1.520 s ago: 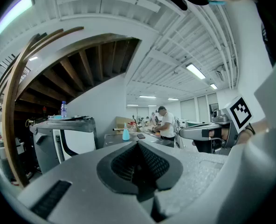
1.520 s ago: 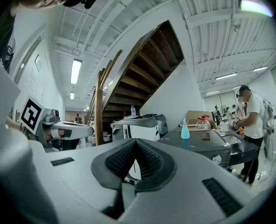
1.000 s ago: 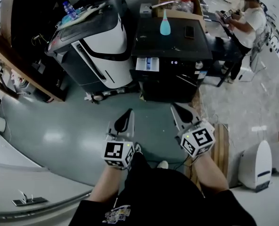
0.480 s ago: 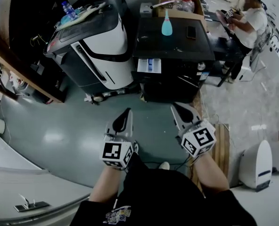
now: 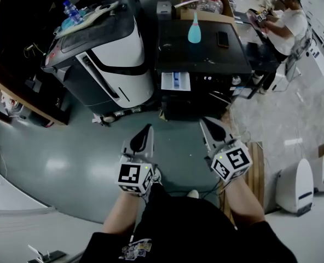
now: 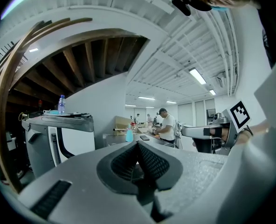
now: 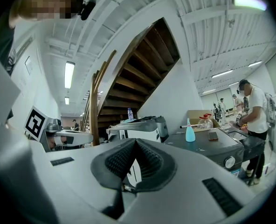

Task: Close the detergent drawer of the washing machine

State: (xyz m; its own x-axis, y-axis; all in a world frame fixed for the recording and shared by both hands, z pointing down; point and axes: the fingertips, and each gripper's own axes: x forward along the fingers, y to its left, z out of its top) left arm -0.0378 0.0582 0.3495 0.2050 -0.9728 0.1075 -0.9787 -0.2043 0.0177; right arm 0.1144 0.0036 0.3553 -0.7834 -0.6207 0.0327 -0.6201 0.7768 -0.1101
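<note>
Workshop-like lab — washing machine (image 5: pixel 203 56), open staircase (image 7: pixel 142 64), strip lights (image 7: pixel 69 73).

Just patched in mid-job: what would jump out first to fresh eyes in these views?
The dark washing machine stands at top centre of the head view, with its white detergent drawer pulled out at the left of its front. A pale blue bottle stands upright on the machine's top. Nearer the camera, the left tool and right tool, both shut and empty, point toward the machine without reaching it.

Grey floor (image 5: pixel 63 158) carries black washing machine (image 5: pixel 200 56), white-black appliance (image 5: pixel 115 59) just beside; machine top holds blue bottle (image 5: pixel 194 29), dark phone (image 5: pixel 223 39).
</note>
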